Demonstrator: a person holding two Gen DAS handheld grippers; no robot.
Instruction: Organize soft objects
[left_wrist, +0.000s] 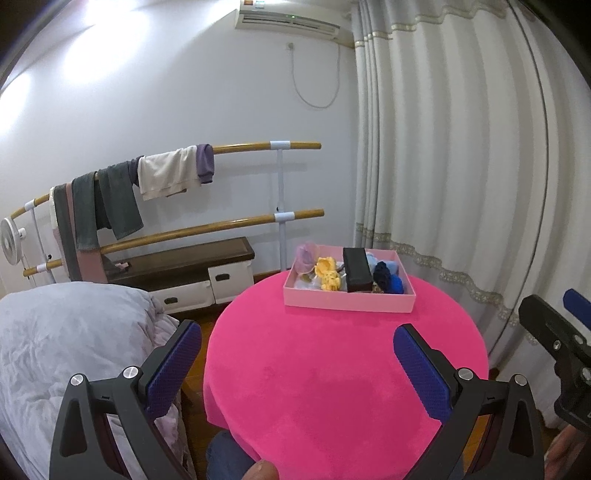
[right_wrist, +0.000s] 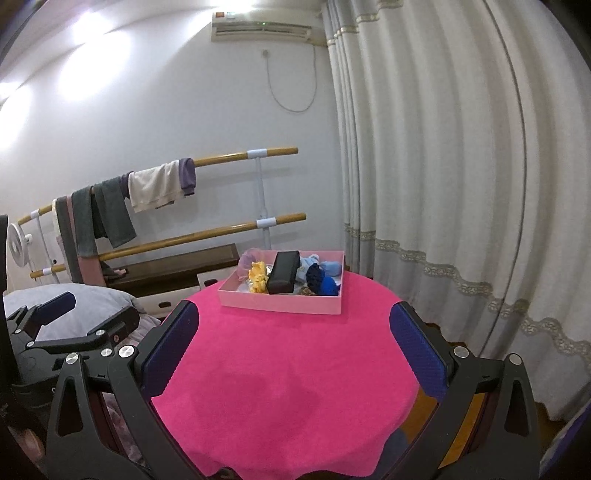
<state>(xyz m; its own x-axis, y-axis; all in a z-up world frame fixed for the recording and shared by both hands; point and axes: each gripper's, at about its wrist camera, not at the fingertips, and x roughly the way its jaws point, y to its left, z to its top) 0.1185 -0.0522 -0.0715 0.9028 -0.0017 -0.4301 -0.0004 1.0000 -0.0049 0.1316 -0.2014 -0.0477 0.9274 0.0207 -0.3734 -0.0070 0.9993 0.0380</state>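
Note:
A pink box stands at the far side of a round table with a bright pink cloth. In it lie soft things: a yellow one, a dark blue one, a light blue one, a pale purple one, and a black case. My left gripper is open and empty over the table's near left. My right gripper is open and empty over the near side. Each gripper shows at the edge of the other's view.
A bed with a grey quilt lies left of the table. Behind stands a wooden bar rack with hanging clothes and a low dark bench. White curtains hang at the right. A small fan stands far left.

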